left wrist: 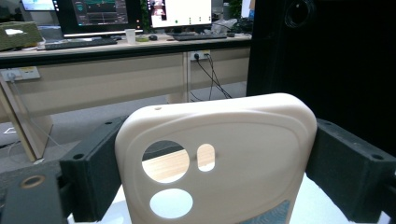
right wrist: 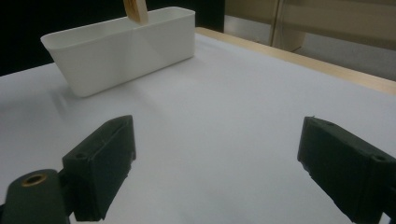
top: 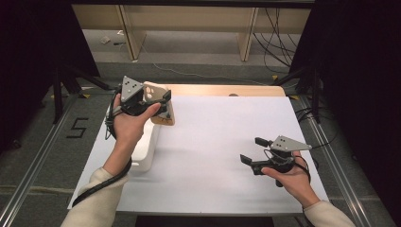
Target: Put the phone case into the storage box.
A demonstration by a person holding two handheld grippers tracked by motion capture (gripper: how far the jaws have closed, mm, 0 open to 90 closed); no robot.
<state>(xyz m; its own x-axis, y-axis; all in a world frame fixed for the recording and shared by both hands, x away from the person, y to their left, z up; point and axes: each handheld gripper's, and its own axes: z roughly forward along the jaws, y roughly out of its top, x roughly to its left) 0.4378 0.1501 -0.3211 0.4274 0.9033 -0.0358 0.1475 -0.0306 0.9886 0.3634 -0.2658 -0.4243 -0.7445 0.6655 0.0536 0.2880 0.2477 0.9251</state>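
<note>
Two grippers: the left gripper [top: 158, 105] squeezes a phone case [left wrist: 219, 158] above the white bin [right wrist: 121, 51]; next, lower it in. The right gripper [top: 253, 151] waits wide open.

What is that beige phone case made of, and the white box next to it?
The beige phone case with round camera holes looks like soft matte rubber or silicone: smooth, rounded edges, no shine. It could also be matte plastic. The long white rectangular box looks like thin hard plastic, with straight, even walls, a faint sheen and a thin rim.
</note>
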